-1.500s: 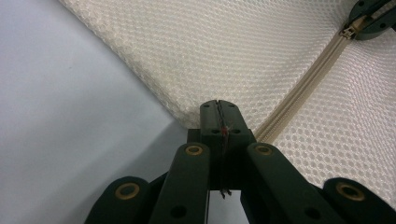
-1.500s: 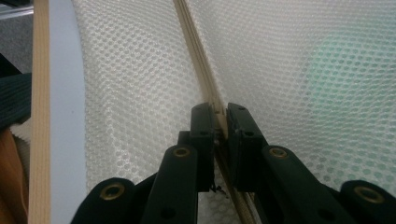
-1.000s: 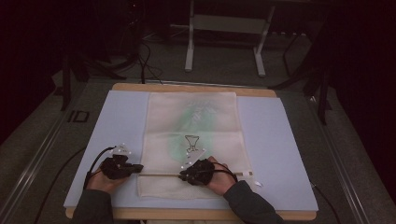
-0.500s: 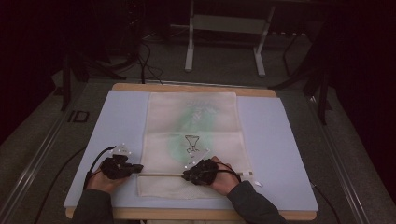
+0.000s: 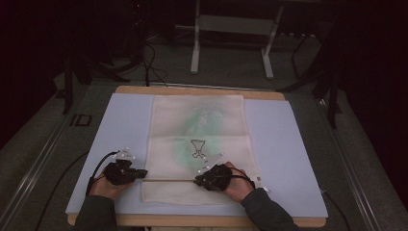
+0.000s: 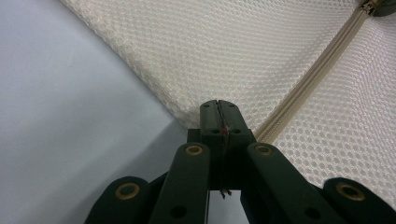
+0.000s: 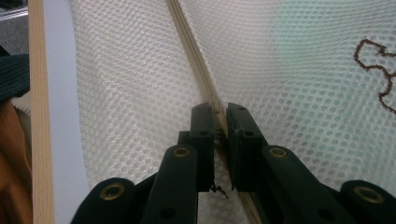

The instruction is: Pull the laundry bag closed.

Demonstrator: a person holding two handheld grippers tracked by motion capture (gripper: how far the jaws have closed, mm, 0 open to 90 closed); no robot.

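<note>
Dark floor and metal legs sit behind a wooden table with a pale blue mat on top. On the mat lies a cream mesh bag with something green inside. A small brown outline drawing shows through the mesh. I cannot read any words or brand on it.

A zipper runs across the bag near its front end, from 9 o'clock to 3 o'clock as seen from above. Both grippers sit on this line.

The left gripper is at the 9 o'clock end. Its jaws are pressed tight together on the bag's corner edge, right where the zipper starts. The zipper runs away from it toward 1 o'clock in the left gripper view.

The right gripper is farther along the zipper, toward 3 o'clock. Its jaws are squeezed on the zipper, most likely on the pull, but the pull is hidden between them.

I think the next move is a slide along the zipper line. The left gripper holds the bag in place, and the right one would pull sideways, straight along the long line.
</note>
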